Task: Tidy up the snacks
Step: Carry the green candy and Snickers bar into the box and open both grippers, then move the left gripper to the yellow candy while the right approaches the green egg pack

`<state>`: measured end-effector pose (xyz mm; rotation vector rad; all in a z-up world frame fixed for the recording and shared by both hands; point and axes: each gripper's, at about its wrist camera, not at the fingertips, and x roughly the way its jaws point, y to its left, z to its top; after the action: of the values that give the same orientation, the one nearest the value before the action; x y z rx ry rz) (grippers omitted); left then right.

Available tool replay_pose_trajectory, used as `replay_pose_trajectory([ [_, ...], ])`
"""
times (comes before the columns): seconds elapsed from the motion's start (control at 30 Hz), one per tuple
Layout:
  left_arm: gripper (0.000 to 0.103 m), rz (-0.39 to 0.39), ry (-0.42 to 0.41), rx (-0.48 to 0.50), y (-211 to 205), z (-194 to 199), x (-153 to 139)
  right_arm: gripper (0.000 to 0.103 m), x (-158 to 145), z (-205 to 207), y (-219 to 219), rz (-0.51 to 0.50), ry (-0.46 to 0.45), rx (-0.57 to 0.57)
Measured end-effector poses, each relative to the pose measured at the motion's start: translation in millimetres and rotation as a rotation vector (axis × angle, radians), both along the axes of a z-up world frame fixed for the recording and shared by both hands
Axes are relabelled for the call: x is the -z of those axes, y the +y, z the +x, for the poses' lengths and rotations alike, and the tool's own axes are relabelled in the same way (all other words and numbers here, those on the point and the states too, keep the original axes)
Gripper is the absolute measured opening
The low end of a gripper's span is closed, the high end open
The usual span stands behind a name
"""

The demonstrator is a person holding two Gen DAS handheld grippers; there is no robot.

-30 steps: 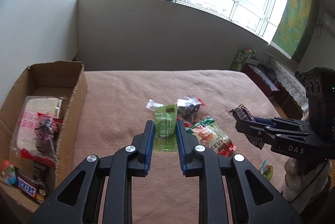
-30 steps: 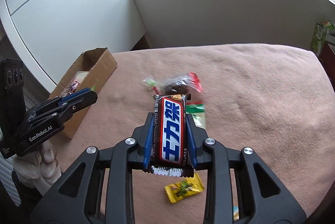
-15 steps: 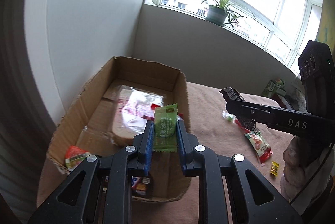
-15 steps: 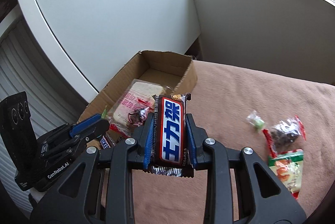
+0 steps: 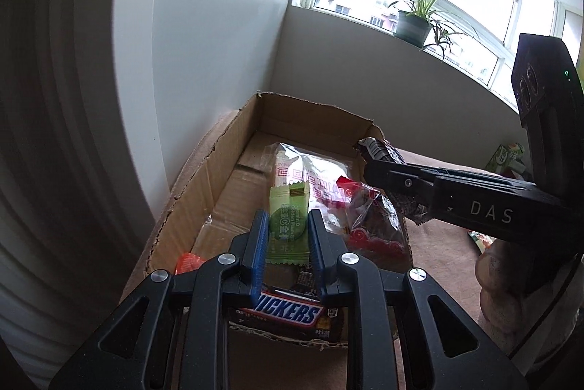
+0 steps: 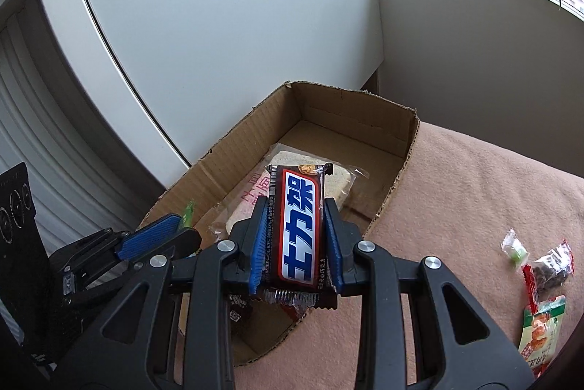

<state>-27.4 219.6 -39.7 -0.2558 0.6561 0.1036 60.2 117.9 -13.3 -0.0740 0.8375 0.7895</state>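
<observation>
My left gripper (image 5: 286,226) is shut on a green candy packet (image 5: 287,222) and holds it above the near end of the open cardboard box (image 5: 204,178). My right gripper (image 6: 296,222) is shut on a brown Snickers bar (image 6: 297,229) and holds it over the box's (image 6: 398,167) right side. It also shows in the left wrist view (image 5: 379,160), over the box's right wall. The box holds a clear bread pack (image 5: 310,171), a red-and-clear snack bag (image 5: 372,218), another Snickers bar (image 5: 288,313) and an orange packet (image 5: 188,262).
The box stands at the left edge of a pink cloth surface (image 6: 474,193), against a white wall panel. Loose snacks lie on the cloth at right: a small green candy (image 6: 514,249), a dark snack bag (image 6: 553,269) and a green-orange packet (image 6: 542,328).
Both grippers have swung left from the loose snacks to above the box, each keeping its snack. The box is closer and more centred in both views.
</observation>
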Motion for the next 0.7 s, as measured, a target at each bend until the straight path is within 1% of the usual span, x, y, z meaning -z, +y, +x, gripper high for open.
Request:
replay_pose_trajectory([
  [0.03, 0.028, 0.010, 0.000, -0.004, -0.9, -0.1, -0.4, 0.043, -0.6, 1.0, 0.3, 0.006, -0.001, 0.005],
  [0.07, 0.038, 0.015, -0.004, -0.009, -2.0, -0.9, -1.6, 0.052, -1.6, 1.4, -0.9, 0.021, 0.001, 0.005],
  [0.1, 0.056, 0.019, -0.011, -0.012, -2.5, -2.2, -2.4, 0.067, -3.8, 1.5, -3.8, 0.039, -0.001, 0.008],
  [0.13, 0.065, 0.027, -0.019, -0.017, -2.5, -4.1, -3.3, 0.073, -6.5, 1.1, -7.0, 0.056, -0.009, 0.017],
  [0.17, 0.074, 0.036, -0.028, -0.025, -2.1, -5.8, -4.0, 0.073, -10.2, 0.6, -10.9, 0.068, -0.022, 0.026],
  [0.2, 0.075, 0.041, -0.032, -0.031, -2.0, -7.2, -4.8, 0.074, -13.1, 0.5, -12.7, 0.072, -0.031, 0.032],
  [0.3, 0.075, 0.035, -0.030, -0.036, 0.9, -6.5, -3.5, 0.089, -19.0, 0.0, -19.6, 0.088, -0.050, 0.043],
  [0.33, 0.075, 0.029, -0.029, -0.035, 1.2, -5.8, -3.0, 0.091, -21.1, -0.7, -21.9, 0.091, -0.058, 0.046],
  [0.43, 0.075, 0.030, -0.029, -0.029, -1.6, -4.5, -3.8, 0.092, -25.7, -2.7, -28.6, 0.072, -0.085, 0.052],
  [0.5, 0.075, 0.031, -0.029, -0.023, -4.9, -3.9, -4.6, 0.095, -27.7, -3.1, -36.1, 0.057, -0.103, 0.059],
  [0.7, 0.075, 0.035, -0.045, 0.004, -24.8, 0.3, -12.1, 0.095, -29.8, 3.4, -73.3, 0.024, -0.118, 0.106],
])
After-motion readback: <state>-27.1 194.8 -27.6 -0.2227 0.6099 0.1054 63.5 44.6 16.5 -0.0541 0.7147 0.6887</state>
